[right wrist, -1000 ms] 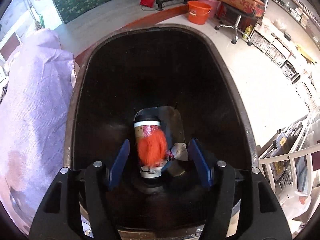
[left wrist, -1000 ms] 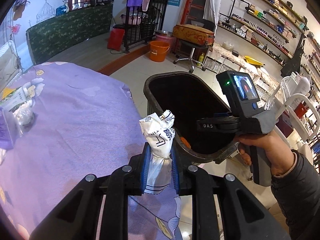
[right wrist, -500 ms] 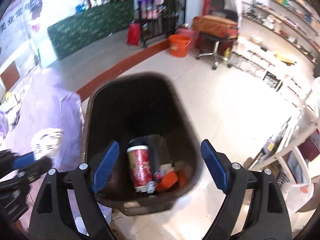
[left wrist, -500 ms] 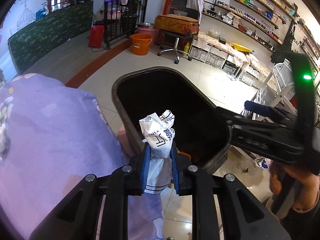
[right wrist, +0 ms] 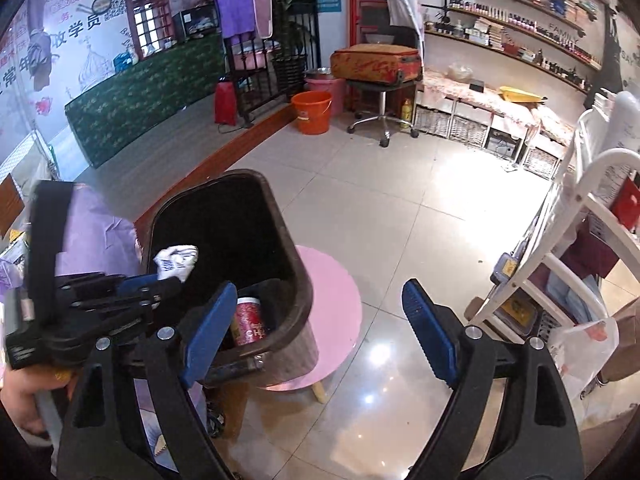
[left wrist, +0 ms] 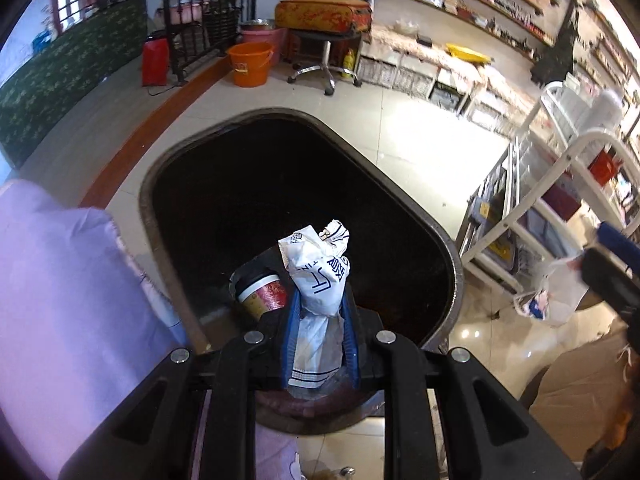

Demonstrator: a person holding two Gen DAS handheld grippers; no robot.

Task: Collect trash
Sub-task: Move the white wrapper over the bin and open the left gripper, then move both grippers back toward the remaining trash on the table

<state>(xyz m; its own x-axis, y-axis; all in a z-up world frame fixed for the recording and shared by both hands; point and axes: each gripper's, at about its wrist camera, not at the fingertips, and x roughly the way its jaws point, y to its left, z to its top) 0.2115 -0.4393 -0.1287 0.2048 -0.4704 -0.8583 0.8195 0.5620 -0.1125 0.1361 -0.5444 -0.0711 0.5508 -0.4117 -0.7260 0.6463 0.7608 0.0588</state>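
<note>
My left gripper (left wrist: 318, 320) is shut on a crumpled white wrapper with blue print (left wrist: 316, 272) and holds it over the open dark trash bin (left wrist: 440, 240). A red paper cup (left wrist: 262, 296) lies inside the bin. In the right wrist view the left gripper (right wrist: 160, 280) with the wrapper (right wrist: 176, 260) hangs over the bin (right wrist: 296, 276), and the red cup (right wrist: 248, 320) shows inside. My right gripper (right wrist: 316, 332) is open and empty, to the right of the bin above the floor.
A table with a purple cloth (left wrist: 60, 300) stands left of the bin. A pink round stool (right wrist: 336, 304) sits under the bin. A white rack (right wrist: 580, 240) with a plastic bag (right wrist: 580, 344) is at right. An orange bucket (right wrist: 312, 112) and swivel stool (right wrist: 380, 116) stand further back.
My left gripper moved with the wrapper from the table's edge to over the bin. My right gripper pulled back out of the bin and swung right.
</note>
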